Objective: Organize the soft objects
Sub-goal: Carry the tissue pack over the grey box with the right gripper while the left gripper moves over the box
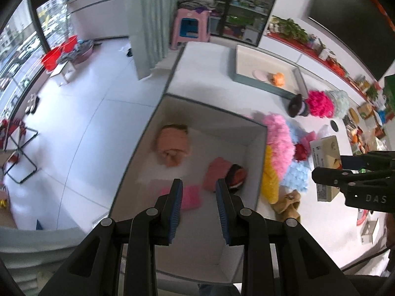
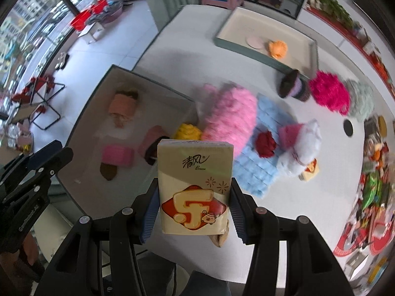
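On the left of the counter (image 2: 177, 56) sits a deep grey box (image 1: 261, 153) with white inner walls. Inside it lie a peach rolled cloth (image 1: 172, 145), a flat pink pad (image 1: 188, 194), a salmon folded cloth (image 1: 217, 172) and a dark red-and-black bundle (image 1: 237, 175) against the right wall. The left hand-held gripper (image 1: 199, 207) hangs over this box, its blue pads drawn near together with nothing between them, so it is clenched and empty.

Just outside the box's right wall a yellow knit piece (image 1: 270, 180) leans against it, and a tan plush item (image 1: 288, 203) lies below that. Next comes a fluffy pink heap (image 2: 229, 118) resting partly on a pale blue quilted mat (image 2: 259, 148), with a dark red pom-pom (image 2: 265, 144) and a white plush with pink trim (image 2: 301, 143) on the mat. These crowd the counter between the box and the right side.

The right hand-held gripper (image 2: 195, 209) grasps a cream tissue pack (image 2: 195, 187) by its two side edges, held up above the counter near the box's right corner.

Farther back, a shallow tray (image 2: 313, 56) holds a pale pink disc (image 2: 255, 42) and an orange puff (image 2: 277, 48). Near its corner stands a dark striped cup-like thing (image 2: 293, 87), then a magenta pom-pom (image 2: 329, 93) and a pale green one (image 2: 360, 101). A second small tissue pack (image 2: 309, 170) lies beside the white plush.
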`<state>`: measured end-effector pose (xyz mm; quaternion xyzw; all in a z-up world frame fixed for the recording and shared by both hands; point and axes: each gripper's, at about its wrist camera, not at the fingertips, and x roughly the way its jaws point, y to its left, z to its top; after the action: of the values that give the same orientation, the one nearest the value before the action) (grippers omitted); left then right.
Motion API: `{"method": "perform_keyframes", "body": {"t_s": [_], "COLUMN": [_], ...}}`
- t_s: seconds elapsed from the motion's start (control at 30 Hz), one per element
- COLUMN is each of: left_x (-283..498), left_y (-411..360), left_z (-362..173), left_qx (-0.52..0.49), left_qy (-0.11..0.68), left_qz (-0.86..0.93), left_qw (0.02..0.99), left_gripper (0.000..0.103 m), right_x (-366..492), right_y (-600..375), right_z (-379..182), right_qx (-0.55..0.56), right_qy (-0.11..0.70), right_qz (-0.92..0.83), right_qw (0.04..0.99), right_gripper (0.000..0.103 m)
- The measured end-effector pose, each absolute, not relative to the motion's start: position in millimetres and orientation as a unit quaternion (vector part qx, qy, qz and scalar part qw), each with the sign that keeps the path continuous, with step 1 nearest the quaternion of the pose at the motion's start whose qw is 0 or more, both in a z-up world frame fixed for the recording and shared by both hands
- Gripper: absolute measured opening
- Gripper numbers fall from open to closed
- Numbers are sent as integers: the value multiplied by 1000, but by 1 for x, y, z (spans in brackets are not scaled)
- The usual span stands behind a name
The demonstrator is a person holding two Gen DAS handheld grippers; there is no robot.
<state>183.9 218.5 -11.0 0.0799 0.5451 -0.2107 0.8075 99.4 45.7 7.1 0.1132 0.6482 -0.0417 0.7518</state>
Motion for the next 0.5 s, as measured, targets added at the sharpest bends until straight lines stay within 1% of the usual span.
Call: {"method": "perform_keyframes", "body": {"t_s": [0.23,0.5], "left_x": [194,202], "left_y": [244,261], "left_z": [-23,-43], "left_qx": [64,59], "left_qy": [558,579], "left_qz": [-173,-144], "left_qw": [809,801], "left_gripper": [30,30], "right_x": [121,143], "right_y": [78,108], "right_z": [8,-4], "right_qx": [86,65], "right_qy": [649,659], "right_qz": [-9,21], "right_qw": [756,749], "right_gripper": [56,56]}}
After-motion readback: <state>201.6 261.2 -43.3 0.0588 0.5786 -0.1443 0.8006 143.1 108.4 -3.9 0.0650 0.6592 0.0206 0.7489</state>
